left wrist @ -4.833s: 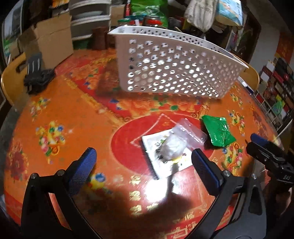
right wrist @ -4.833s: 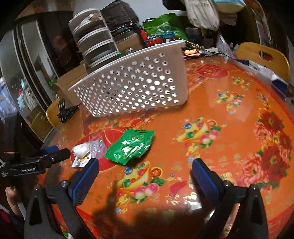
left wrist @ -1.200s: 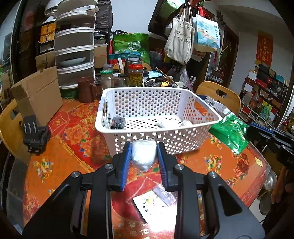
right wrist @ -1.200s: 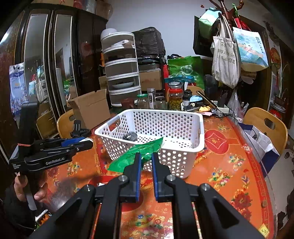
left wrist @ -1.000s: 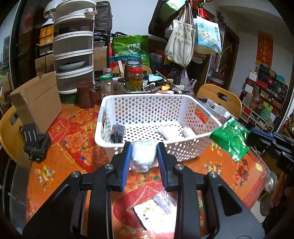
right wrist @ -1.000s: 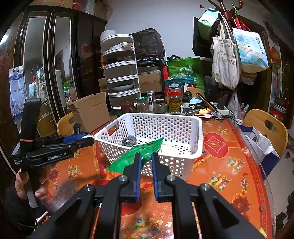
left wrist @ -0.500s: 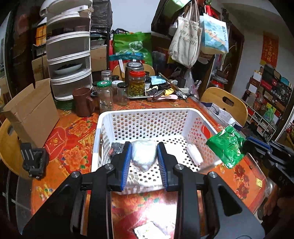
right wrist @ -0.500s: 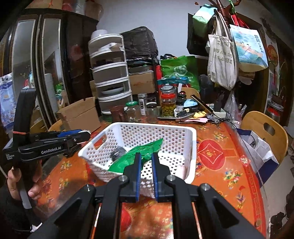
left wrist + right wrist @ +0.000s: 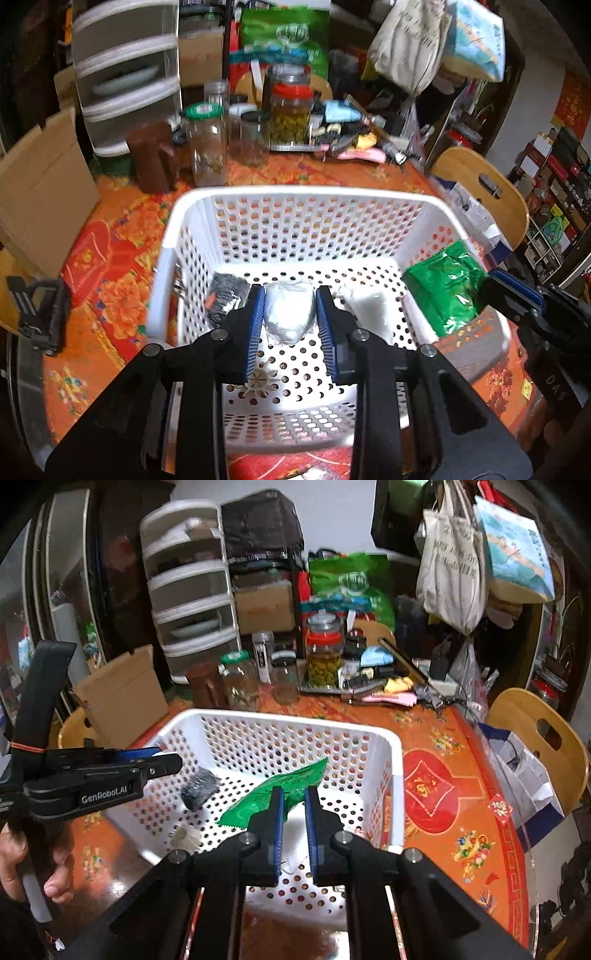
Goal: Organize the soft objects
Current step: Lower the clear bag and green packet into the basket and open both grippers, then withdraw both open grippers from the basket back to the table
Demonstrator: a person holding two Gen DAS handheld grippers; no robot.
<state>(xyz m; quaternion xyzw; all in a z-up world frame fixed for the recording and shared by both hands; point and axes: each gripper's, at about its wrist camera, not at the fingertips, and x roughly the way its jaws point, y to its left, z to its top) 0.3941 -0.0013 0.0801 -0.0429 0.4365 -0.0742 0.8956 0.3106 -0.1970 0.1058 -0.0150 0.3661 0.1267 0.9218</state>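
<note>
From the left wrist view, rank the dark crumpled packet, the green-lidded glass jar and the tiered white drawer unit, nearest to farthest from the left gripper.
1. Dark crumpled packet, in the white basket, just left of the left gripper.
2. Green-lidded glass jar, on the table behind the basket.
3. Tiered white drawer unit, far back left.

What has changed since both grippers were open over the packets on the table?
The left gripper has closed on the white pouch, the right gripper on the green packet. Both carried them up from the table and over the white basket. Unchanged: the dark bundle lies inside; nothing is released yet.
</note>
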